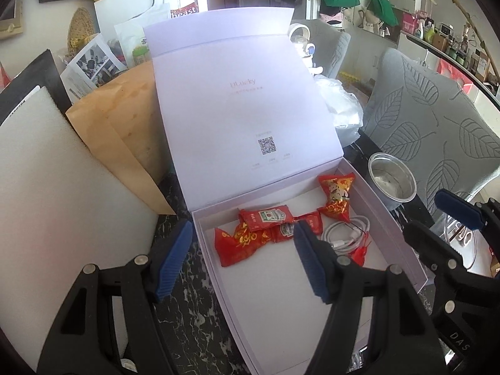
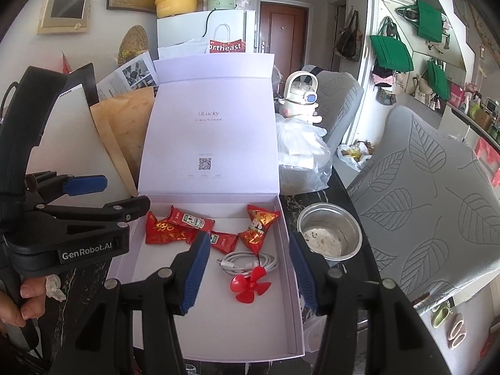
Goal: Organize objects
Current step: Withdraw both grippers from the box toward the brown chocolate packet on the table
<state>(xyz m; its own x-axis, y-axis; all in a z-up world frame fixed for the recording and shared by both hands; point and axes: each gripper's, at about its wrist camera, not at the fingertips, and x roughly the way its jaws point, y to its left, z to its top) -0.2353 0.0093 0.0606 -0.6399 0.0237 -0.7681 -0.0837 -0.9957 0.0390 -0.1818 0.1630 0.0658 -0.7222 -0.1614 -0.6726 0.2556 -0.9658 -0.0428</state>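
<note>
A pale lilac box (image 2: 290, 284) lies open on the dark marble table, lid (image 2: 212, 134) upright. Inside lie red ketchup sachets (image 2: 190, 220), red candy packets (image 2: 258, 226), a coiled white cable (image 2: 250, 262) and a red plastic fan blade (image 2: 248, 286). The box (image 1: 387, 228), sachets (image 1: 265, 217) and cable (image 1: 347, 232) also show in the left wrist view. My left gripper (image 1: 240, 261) is open and empty over the box's left wall. My right gripper (image 2: 248, 276) is open and empty, just above the fan blade. The left gripper (image 2: 93, 200) also shows in the right wrist view.
A steel cup (image 2: 329, 231) stands right of the box. A white plastic bag (image 2: 300, 156) and white kettle (image 2: 301, 97) sit behind it. Brown envelopes (image 2: 128, 131) and white foam (image 1: 56, 187) lie left. A grey leaf-patterned chair (image 2: 431, 203) stands right.
</note>
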